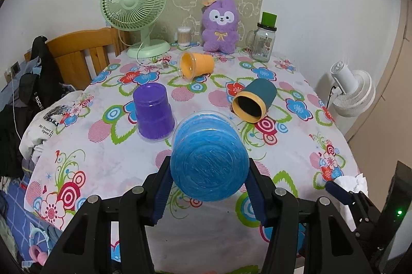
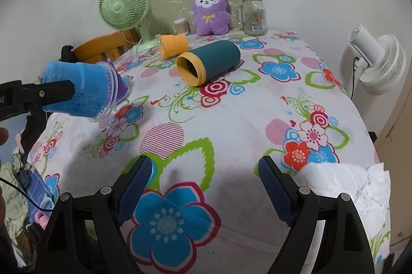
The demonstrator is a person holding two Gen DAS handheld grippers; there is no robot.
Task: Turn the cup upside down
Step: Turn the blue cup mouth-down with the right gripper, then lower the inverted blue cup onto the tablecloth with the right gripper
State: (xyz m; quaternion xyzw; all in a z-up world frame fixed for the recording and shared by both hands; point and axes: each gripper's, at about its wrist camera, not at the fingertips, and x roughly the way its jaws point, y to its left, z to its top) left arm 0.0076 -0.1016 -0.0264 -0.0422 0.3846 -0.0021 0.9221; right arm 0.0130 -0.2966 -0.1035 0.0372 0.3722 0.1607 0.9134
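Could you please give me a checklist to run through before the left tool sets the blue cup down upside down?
1. Grip: left tool is clamped on both sides of the blue cup: ok.
2. Orientation: the cup is tilted, its base toward the left camera and its mouth slanting down at the table; not yet fully inverted: not ok.
3. Landing spot: open tablecloth beneath the cup, with the purple cup close on its left: ok, but tight.
4. Right tool open, empty and apart from the cup: ok.
5. Cup lifted off the table: ok.
6. Cup contents: cannot tell.
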